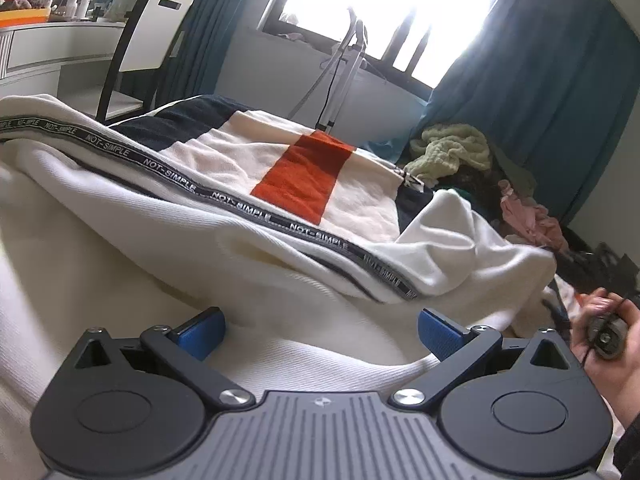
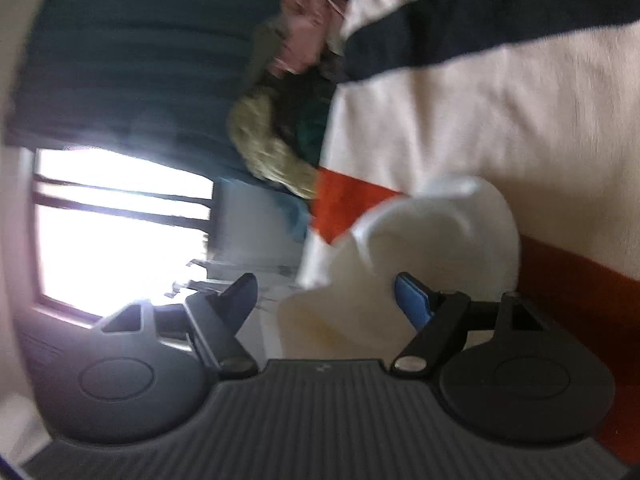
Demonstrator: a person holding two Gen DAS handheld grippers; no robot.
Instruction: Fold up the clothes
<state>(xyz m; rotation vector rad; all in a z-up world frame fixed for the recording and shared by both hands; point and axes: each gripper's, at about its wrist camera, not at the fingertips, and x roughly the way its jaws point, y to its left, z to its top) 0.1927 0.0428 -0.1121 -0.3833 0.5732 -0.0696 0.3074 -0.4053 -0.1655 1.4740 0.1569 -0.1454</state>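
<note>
A cream garment [image 1: 248,252] with a black "NOT-SIMPLE" tape stripe lies across a bed blanket [image 1: 304,172] of white, navy and orange blocks. My left gripper [image 1: 320,332] is open, its blue pads [image 1: 202,330] spread wide just above the cream cloth, holding nothing. In the blurred, rolled-over right wrist view, my right gripper [image 2: 324,300] is open with a bunched fold of the cream garment [image 2: 400,256] lying between its fingers, over the blanket [image 2: 500,120].
A heap of other clothes, pale green [image 1: 452,152] and pink [image 1: 528,216], lies at the bed's far right. A hand [image 1: 604,328] holds a dark object at right. A chair [image 1: 148,44], desk, garment steamer [image 1: 344,68], blue curtains and a bright window stand behind.
</note>
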